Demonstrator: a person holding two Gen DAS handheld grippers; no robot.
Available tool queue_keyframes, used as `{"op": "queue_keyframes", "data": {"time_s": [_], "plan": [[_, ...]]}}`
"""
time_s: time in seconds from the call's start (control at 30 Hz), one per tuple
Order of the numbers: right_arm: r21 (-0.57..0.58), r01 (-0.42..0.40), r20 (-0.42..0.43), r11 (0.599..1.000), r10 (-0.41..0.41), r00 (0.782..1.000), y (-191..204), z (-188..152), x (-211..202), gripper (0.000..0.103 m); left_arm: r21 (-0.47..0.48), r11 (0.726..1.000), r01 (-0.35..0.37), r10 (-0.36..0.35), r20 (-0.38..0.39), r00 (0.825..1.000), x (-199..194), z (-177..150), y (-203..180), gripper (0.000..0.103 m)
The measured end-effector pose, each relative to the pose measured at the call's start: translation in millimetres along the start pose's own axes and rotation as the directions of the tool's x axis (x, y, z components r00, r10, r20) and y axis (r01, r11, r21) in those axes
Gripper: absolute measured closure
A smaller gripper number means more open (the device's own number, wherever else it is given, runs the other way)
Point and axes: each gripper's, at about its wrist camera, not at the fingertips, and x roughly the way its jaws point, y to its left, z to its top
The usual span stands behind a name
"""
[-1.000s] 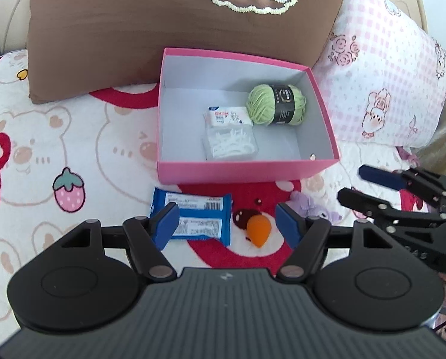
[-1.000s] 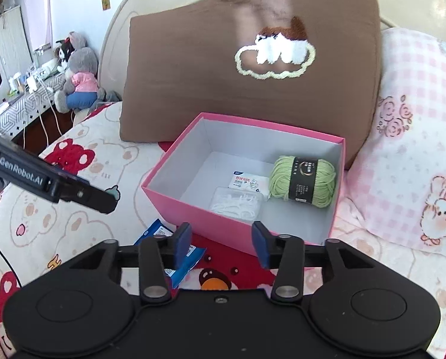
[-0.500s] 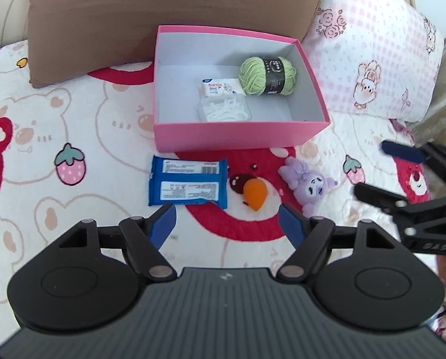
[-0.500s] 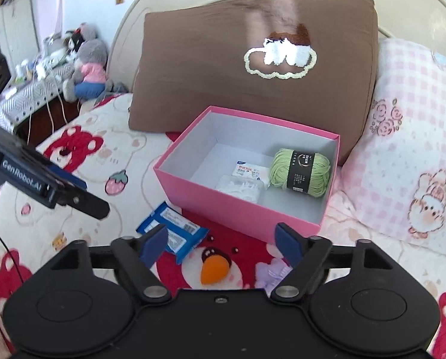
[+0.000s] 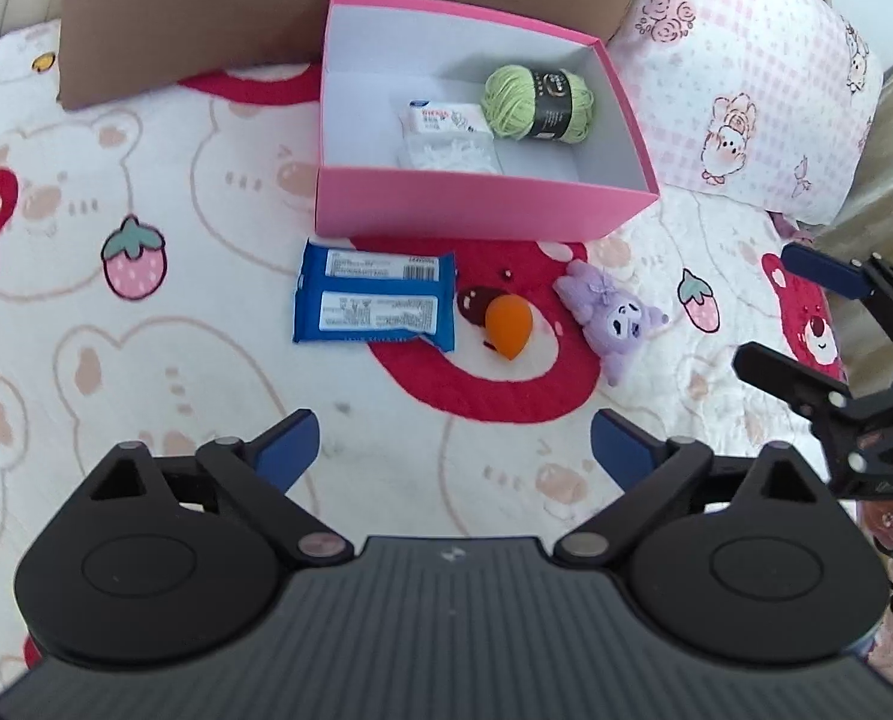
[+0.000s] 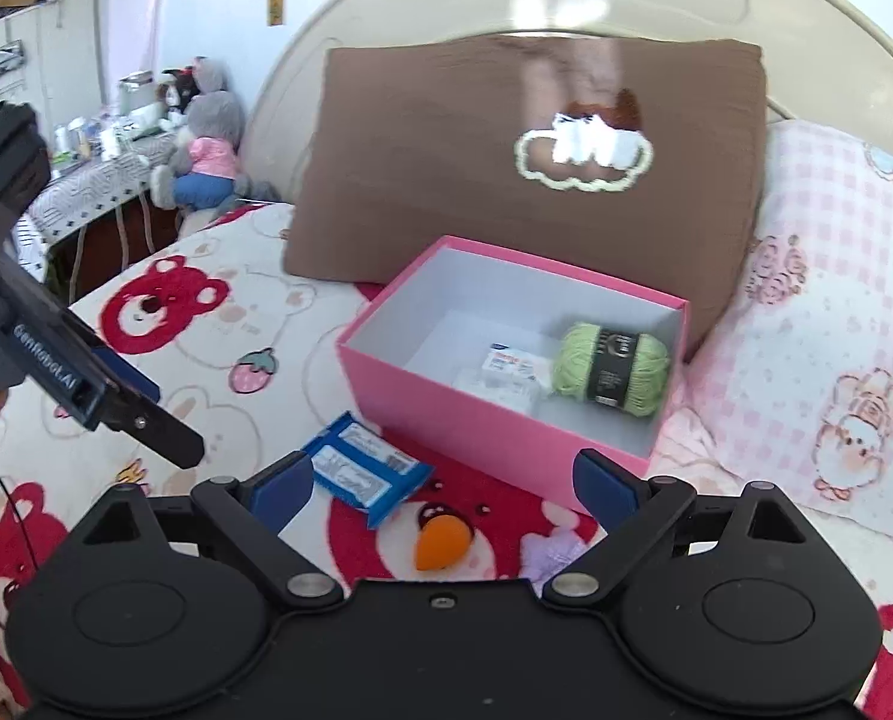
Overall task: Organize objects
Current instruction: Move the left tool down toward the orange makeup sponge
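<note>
A pink box (image 5: 482, 210) stands on the bed, holding green yarn (image 5: 536, 102), a white packet (image 5: 443, 117) and a clear pack of floss picks (image 5: 449, 153). In front of it lie a blue wipes packet (image 5: 374, 303), an orange sponge (image 5: 508, 318) and a purple plush (image 5: 611, 315). My left gripper (image 5: 455, 447) hovers short of these, its jaws opening wide with nothing between them. My right gripper (image 6: 443, 480) hangs over the sponge (image 6: 443, 543) and the packet (image 6: 362, 468), jaws opening and empty; it also shows at the right edge (image 5: 770, 309) of the left wrist view.
A brown pillow (image 6: 536, 168) leans on the headboard behind the box, and a pink checked pillow (image 6: 830, 360) lies to its right. A grey stuffed toy (image 6: 203, 150) sits by a cluttered side table at the far left. The bear-print bedspread (image 5: 176, 360) stretches left of the objects.
Both grippers drew back from the box and their jaws spread wider. The purple plush and the sponge came fully into view in front of the box.
</note>
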Motion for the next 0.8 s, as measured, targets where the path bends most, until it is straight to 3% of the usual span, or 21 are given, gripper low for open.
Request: {"op": "queue_keyframes", "data": {"time_s": [0.1,0.27,0.57,0.8], "plan": [[-0.020,0.005,0.088,1.000,-0.003,0.996,5.3,-6.4,-7.5,0.008,0.000,1.000,-0.020,0.020,-0.003,1.000,6.9,-6.6,2.2,0.003],[0.057,0.041,0.135,0.998,-0.048,0.990,-1.3,-14.5,-6.4,0.008,-0.010,1.000,-0.030,0.029,-0.021,0.999,23.1,-14.1,5.7,0.003],[0.152,0.085,-0.026,0.985,-0.083,0.996,-25.2,-38.1,24.5,0.008,-0.017,0.999,-0.043,0.043,-0.017,0.999,48.9,-21.1,11.1,0.003],[0.068,0.094,-0.091,0.993,-0.087,0.992,-12.8,-53.0,44.9,0.008,-0.007,0.992,-0.124,0.124,0.058,0.991,65.1,-22.2,10.2,0.003]]}}
